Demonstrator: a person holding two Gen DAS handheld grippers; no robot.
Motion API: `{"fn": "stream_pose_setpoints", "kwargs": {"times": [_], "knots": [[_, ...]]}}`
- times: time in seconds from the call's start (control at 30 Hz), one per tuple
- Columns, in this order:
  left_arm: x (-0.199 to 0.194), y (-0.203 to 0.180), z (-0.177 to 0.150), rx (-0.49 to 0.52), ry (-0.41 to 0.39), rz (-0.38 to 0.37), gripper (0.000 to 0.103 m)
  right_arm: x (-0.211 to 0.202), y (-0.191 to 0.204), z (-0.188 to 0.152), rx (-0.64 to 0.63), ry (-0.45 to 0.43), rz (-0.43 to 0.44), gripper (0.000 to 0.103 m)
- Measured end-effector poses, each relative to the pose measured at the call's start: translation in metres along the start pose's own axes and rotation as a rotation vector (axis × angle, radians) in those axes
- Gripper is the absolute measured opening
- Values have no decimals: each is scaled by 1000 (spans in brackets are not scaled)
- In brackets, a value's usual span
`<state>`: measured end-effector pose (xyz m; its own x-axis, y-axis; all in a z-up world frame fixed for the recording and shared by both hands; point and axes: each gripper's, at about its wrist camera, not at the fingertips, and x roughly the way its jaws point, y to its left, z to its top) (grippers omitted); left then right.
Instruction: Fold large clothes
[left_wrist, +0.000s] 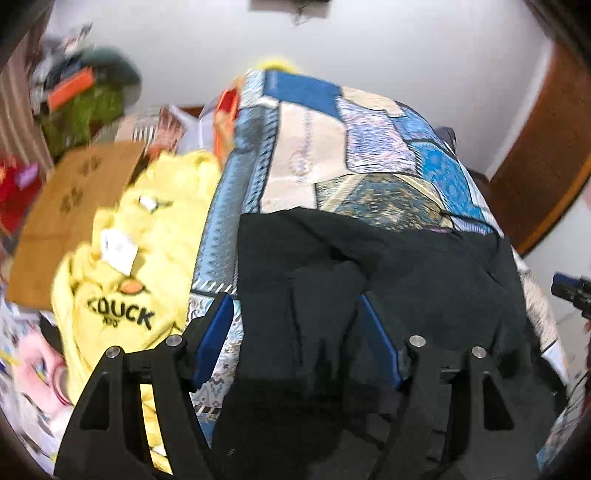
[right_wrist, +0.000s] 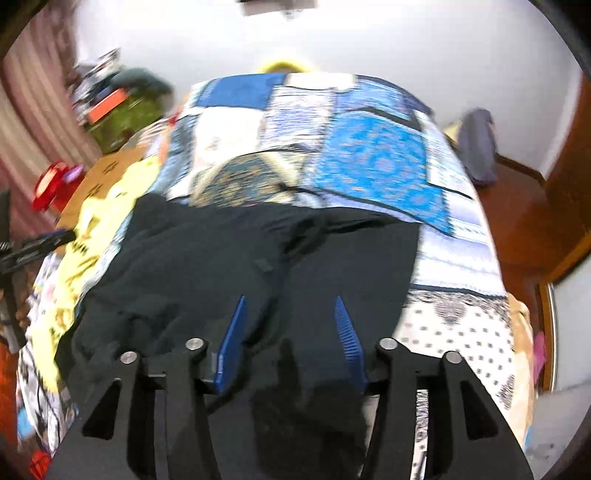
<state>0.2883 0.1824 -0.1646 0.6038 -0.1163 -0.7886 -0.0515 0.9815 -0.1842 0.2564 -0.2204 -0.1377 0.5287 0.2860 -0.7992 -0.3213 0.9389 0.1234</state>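
From my left side, the left gripper (left_wrist: 295, 306) hangs spread over the black garment (left_wrist: 406, 266), which lies on the patchwork bedspread (left_wrist: 317, 147) for folding, clear of the yellow shirt (left_wrist: 147, 229). From my right, the right gripper (right_wrist: 290, 308) is spread too, holding nothing, poised above the same cloth.

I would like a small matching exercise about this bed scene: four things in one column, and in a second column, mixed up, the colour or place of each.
Things:
1. garment between the gripper fingers
2. shirt with the word DUCK
3. bedcover
4. cardboard box

Descriptions:
A. brown, left of the yellow cloth
B. black, spread on the near part of the bed
C. blue patchwork with patterns
D. yellow, at the left side of the bed

Pairs: 1-B, 2-D, 3-C, 4-A
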Motion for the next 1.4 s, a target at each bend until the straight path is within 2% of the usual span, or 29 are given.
{"fn": "stream_pose_setpoints", "kwargs": {"times": [0.07,0.17,0.27,0.4,0.53,0.6,0.67,0.73,0.87,0.9,1.0,1.07,1.1,1.13,1.17,1.2,1.23,1.27,1.4], "knots": [[11,20,1,-53,42,-58,69,3,-16,4,48,7,-10,48],[34,46,2,-138,96,-90,69,13,-39,8,115,32,-28,48],[59,57,1,-176,147,-123,69,25,-57,6,156,63,-30,48],[93,62,1,-160,207,-147,69,51,-75,-1,217,139,1,48],[132,76,1,-238,262,-190,69,81,-84,-6,266,226,49,48],[146,80,3,-257,275,-200,69,91,-85,-7,272,242,58,49],[160,86,2,-308,273,-254,69,98,-88,-7,292,249,79,53],[164,87,1,-328,260,-281,69,104,-99,-7,349,243,118,54],[166,80,4,-318,236,-292,69,114,-122,-12,450,235,167,54],[167,77,6,-310,236,-282,68,116,-127,-13,468,227,170,54],[167,72,8,-290,239,-264,56,120,-139,-16,513,204,187,54],[165,71,8,-285,235,-235,37,120,-141,-17,521,185,195,54],[164,71,8,-281,235,-218,33,120,-140,-17,517,181,189,51],[161,70,7,-274,220,-220,29,120,-137,-17,501,175,195,42],[154,67,8,-262,194,-218,22,120,-134,-13,484,176,206,28],[148,66,8,-249,175,-219,19,116,-129,-10,453,177,186,25],[141,61,9,-229,155,-216,14,113,-126,-6,430,169,164,13],[135,56,11,-206,138,-203,13,107,-122,-2,401,155,164,8],[102,32,23,-95,83,-123,11,74,-107,22,292,56,132,6]]}}
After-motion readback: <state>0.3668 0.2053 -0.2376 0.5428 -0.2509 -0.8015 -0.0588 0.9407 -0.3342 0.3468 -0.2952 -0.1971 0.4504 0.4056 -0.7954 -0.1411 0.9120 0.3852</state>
